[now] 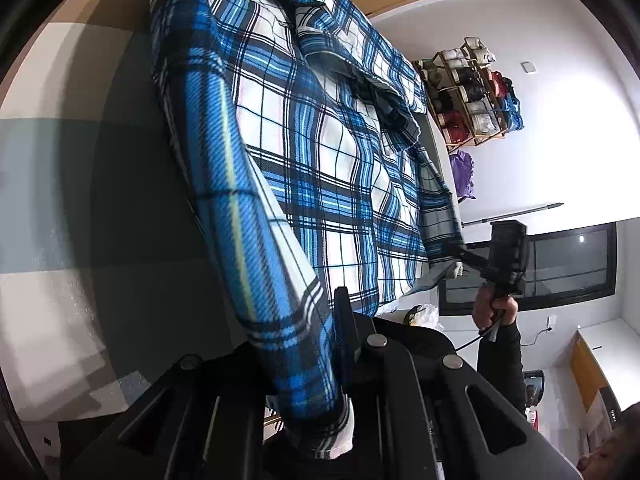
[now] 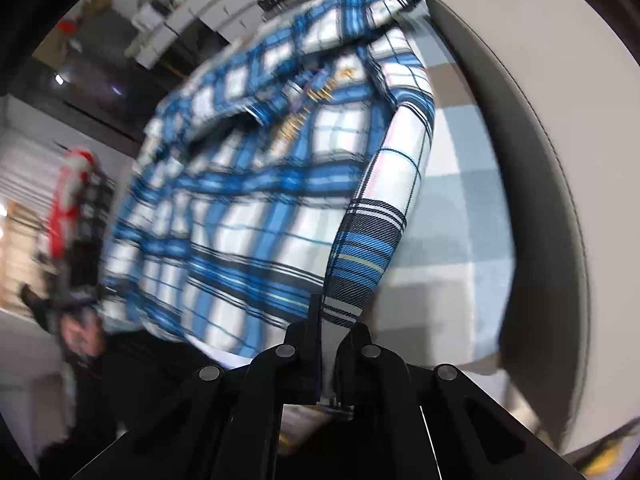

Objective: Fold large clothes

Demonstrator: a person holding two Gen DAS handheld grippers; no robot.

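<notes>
Checked bedding (image 1: 60, 168) lies below as we hold the shirt (image 1: 320, 152) aloft, left hand-held gripper (image 1: 340, 360) pinching a sleeve, right hand-held gripper (image 2: 330, 344) pinching another; a thin bite could slip, dropping it crooked.

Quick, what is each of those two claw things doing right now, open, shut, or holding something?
Left gripper: shut on a sleeve of the blue plaid shirt.
Right gripper: shut on the shirt's other sleeve.

Blue, white, black plaid shirt (image 1: 320, 168)
</notes>
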